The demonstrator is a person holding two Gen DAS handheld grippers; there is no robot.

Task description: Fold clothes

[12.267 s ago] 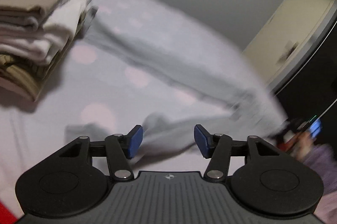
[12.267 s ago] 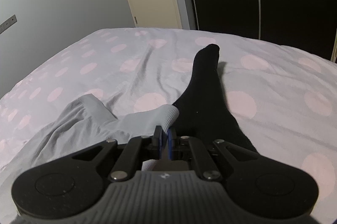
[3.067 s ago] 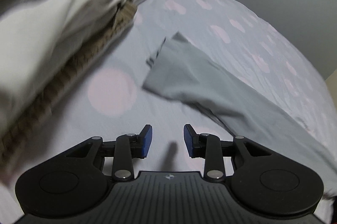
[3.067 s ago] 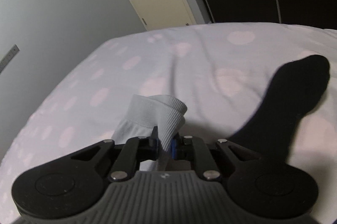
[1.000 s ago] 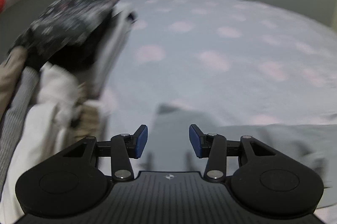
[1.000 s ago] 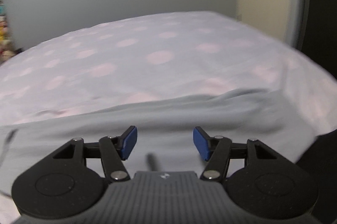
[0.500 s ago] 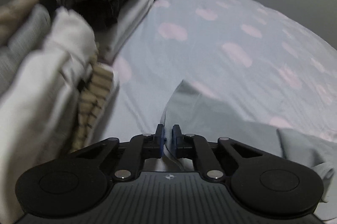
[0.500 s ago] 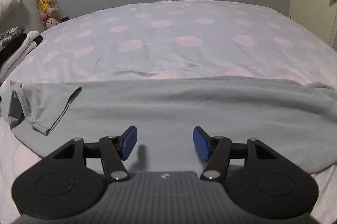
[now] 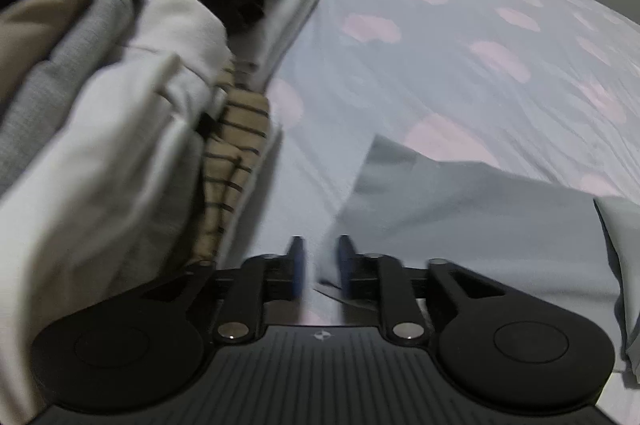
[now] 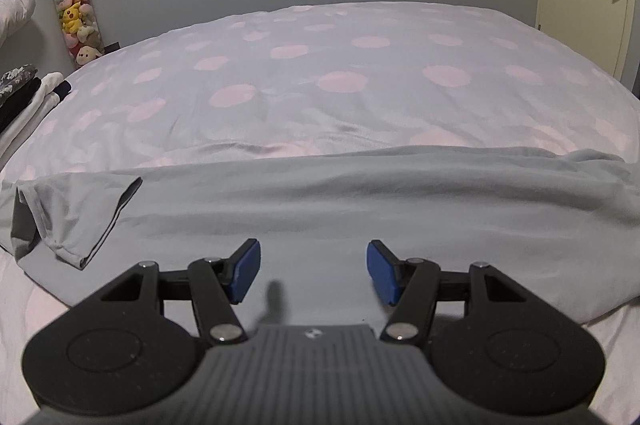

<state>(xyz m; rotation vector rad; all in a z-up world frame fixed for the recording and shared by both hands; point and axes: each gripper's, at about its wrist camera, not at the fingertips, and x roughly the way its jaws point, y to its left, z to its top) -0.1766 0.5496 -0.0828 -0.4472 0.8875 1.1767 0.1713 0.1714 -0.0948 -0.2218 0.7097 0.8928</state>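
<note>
Dotted bed point(image 10: 360, 73) – grey garment point(image 10: 320, 193) between opening left claw point(image 9: 320, 267); right claw point(image 10: 312, 269) wide, empty.

A home bedroom; polka-dot duvet point(image 10: 360, 97) on a bed; plush toys point(image 10: 74, 13); folded laundry point(image 9: 120, 73)

No readable text, number or brand name appears in either view. The only mark is a small pale round emblem, with no letters, on each ribbed grey gripper body point(image 9: 320, 335) point(image 10: 312, 333), behind the blue-padded fingers.
</note>
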